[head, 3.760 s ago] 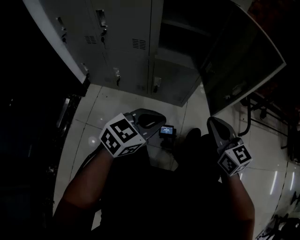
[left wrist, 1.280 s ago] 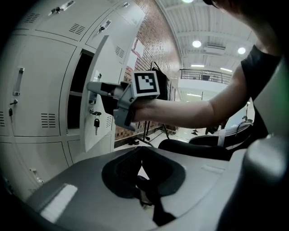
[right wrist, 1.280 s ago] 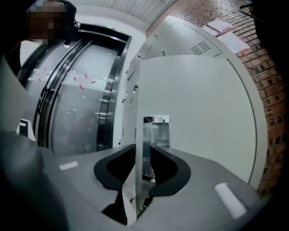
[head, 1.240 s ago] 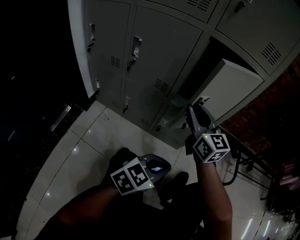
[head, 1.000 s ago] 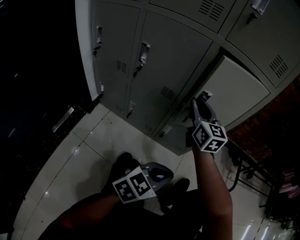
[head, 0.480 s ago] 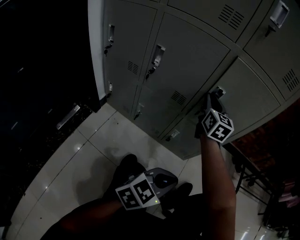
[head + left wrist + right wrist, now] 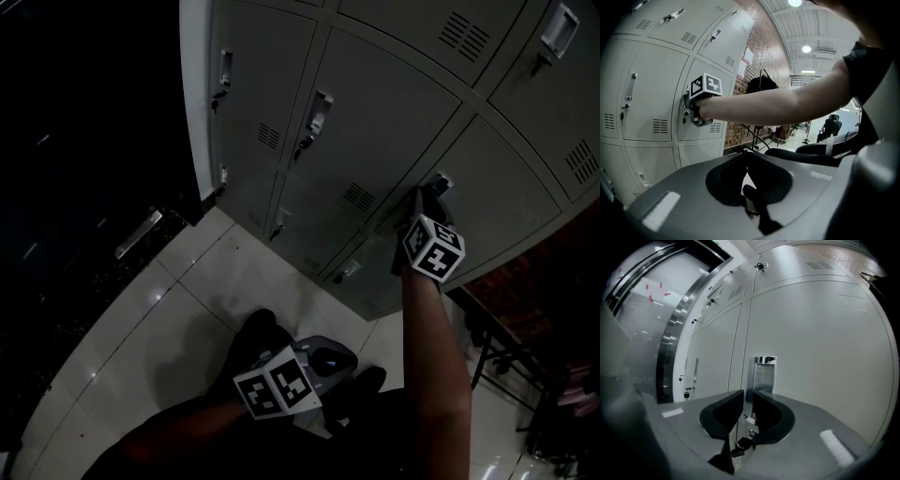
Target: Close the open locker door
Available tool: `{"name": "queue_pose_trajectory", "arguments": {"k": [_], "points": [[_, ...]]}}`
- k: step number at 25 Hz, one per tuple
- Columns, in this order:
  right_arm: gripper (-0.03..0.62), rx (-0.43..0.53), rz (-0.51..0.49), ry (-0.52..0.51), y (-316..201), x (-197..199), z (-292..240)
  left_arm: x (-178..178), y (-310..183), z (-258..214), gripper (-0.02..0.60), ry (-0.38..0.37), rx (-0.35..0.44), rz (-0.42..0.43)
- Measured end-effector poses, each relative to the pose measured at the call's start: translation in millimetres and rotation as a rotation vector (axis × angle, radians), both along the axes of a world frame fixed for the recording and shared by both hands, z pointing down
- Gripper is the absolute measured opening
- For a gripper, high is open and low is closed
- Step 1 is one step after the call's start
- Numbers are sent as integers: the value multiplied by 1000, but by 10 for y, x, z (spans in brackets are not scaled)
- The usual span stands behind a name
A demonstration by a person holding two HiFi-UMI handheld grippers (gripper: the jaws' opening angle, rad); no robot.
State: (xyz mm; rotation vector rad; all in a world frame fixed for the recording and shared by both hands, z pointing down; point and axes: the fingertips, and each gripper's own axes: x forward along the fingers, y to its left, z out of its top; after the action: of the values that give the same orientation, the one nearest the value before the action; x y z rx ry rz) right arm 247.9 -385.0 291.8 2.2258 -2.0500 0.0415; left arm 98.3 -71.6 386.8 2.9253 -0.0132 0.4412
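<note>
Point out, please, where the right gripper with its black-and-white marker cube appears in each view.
Head view: the right gripper is right of centre, tip at the door, with its cube below.
Left gripper view: upper left, at the end of the outstretched arm.
Right gripper view: bottom centre, its own dark jaws slightly apart.
Shared landmark: the grey metal locker door that it faces.
</note>
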Motion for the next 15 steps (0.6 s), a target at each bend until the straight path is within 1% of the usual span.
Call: {"name": "queue_pose_trajectory", "arguments": {"k": [3,8,10,13,15], "points": [[63,-9,17,-14,68,35,57,-1,0,-9,12,5,-3,2],[54,-14,13,-23,257,91,141,-10,4,6,12,6,0,7],[44,-16,-5,-20,356,78,147,-14,2,8,12,6,-1,7],[3,-16,-58,-12,544,-1,141,-15,-7,5,12,9,-2,7],[3,-17,-96,-16,700,-64,154,-16,-7,9,12,8,-1,8]]}}
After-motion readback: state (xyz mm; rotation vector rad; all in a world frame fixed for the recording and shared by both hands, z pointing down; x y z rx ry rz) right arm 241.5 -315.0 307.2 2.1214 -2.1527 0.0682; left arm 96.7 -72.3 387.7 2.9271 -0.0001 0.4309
